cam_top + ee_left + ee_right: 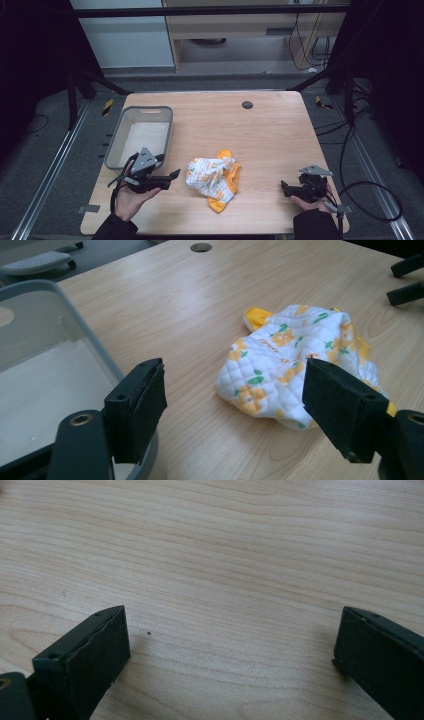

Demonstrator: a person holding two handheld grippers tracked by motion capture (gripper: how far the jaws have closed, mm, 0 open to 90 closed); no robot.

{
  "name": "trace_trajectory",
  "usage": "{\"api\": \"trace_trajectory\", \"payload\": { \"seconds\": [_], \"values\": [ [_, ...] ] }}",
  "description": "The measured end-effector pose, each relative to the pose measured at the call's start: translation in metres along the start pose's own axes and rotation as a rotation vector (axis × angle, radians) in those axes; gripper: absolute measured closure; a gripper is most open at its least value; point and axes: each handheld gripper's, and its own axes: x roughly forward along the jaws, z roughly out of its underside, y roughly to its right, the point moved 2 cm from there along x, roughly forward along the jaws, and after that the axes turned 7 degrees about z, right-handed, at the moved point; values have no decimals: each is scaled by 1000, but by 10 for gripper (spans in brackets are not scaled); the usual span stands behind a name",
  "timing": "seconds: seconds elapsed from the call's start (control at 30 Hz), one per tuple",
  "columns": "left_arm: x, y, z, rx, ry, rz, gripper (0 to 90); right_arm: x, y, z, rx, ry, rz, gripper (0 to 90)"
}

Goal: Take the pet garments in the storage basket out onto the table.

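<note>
High view showed a crumpled quilted cloth (212, 180) lying on the table (270, 135) between the left gripper (172, 176) and right gripper (284, 187), both with jaws apart.

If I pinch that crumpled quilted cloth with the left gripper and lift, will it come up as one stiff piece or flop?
The quilted cloth lies crumpled in soft folds, so it will probably drape and unfold from the pinch. It looks thin and padded, so likely light. Pushed over the smooth wooden table, it would more likely bunch or slide than roll. The left gripper stands open in front of it.
</note>
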Motion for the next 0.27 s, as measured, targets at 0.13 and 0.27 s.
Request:
{"api": "trace_trajectory", "payload": {
  "seconds": [0.13,0.27],
  "values": [
    [-9,-4,11,-23,35,-21,259,0,0,0,3,-1,0,15],
    [-17,-7,23,-37,44,-38,261,0,0,0,4,-1,1,15]
  ]
}}
